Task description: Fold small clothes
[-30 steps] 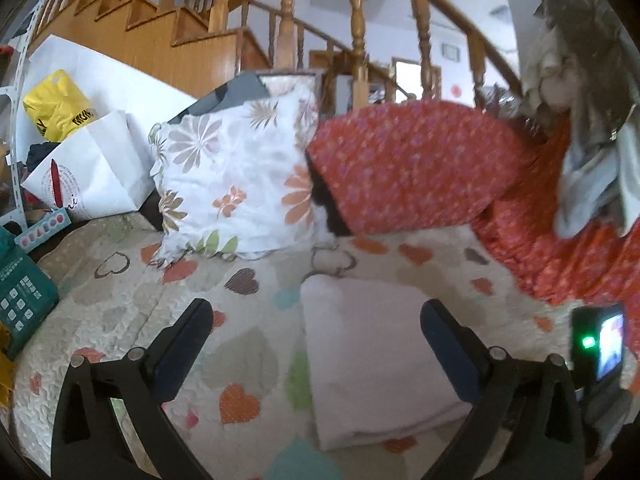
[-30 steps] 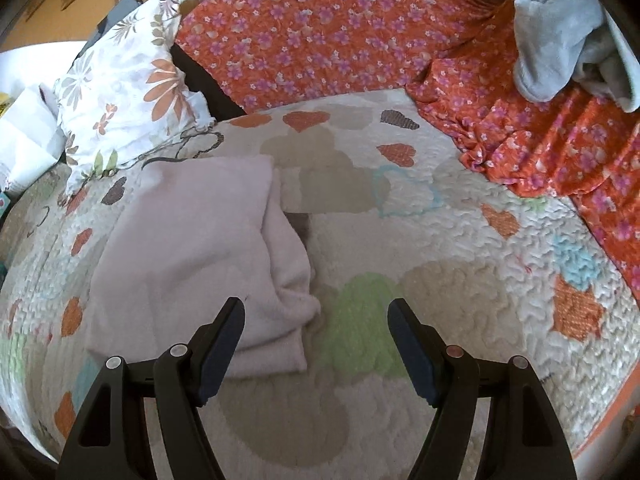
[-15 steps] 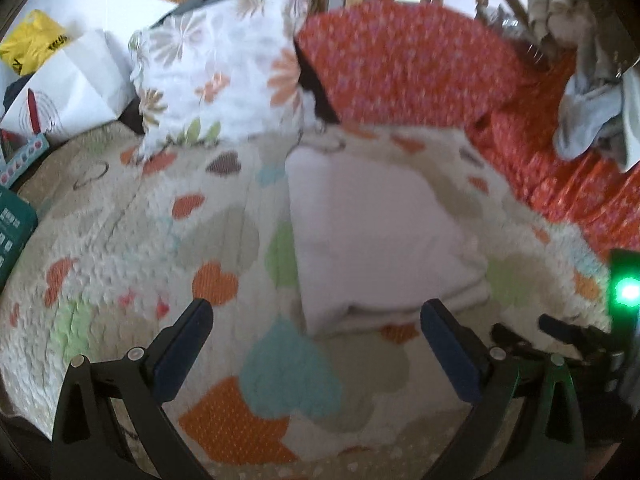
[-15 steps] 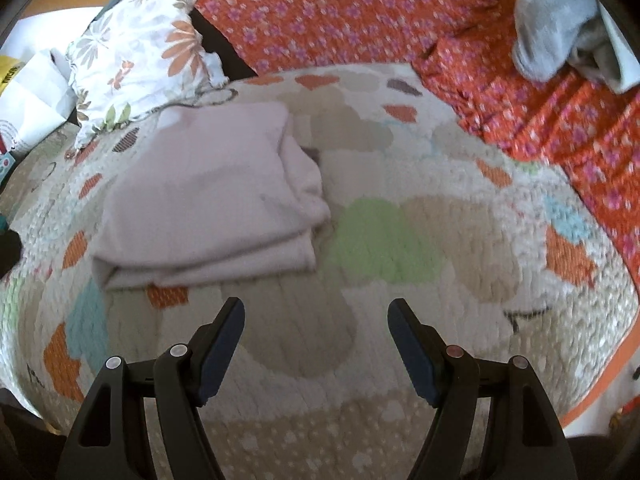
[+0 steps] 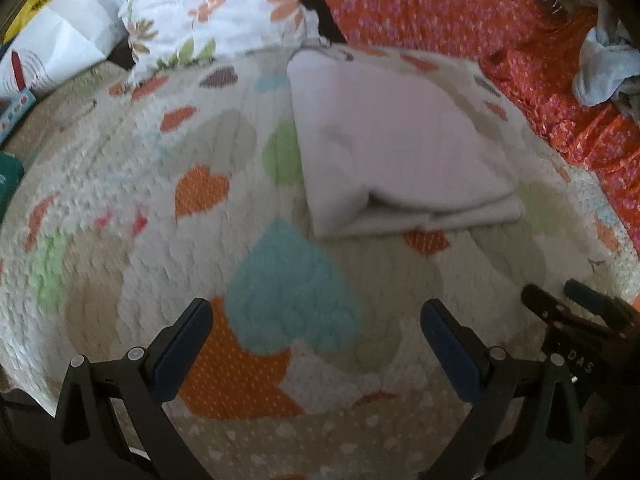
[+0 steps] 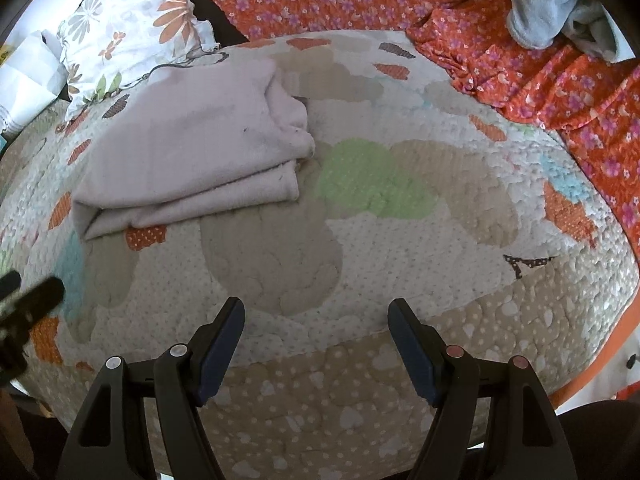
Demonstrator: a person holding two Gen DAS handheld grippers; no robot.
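Jaws on both grippers stand wide apart and hold nothing: the left gripper (image 5: 316, 336) hangs over the teal and orange hearts at the bottom of its view, and the right gripper (image 6: 316, 334) over the beige, dotted patches of the heart-patterned quilt (image 6: 400, 240). Neither touches any cloth. The pale pink garment (image 6: 192, 152) lies on the quilt as a flat, layered packet, upper left of centre in the right view and upper centre in the left view (image 5: 396, 148), well apart from both grippers. Its stacked edges face the cameras, so this piece looks folded. At the upper right, a grey-blue cloth (image 6: 548, 0) sits bunched on the orange flowered fabric (image 6: 560, 92); if it counts among the small clothes, it is likely what remains.
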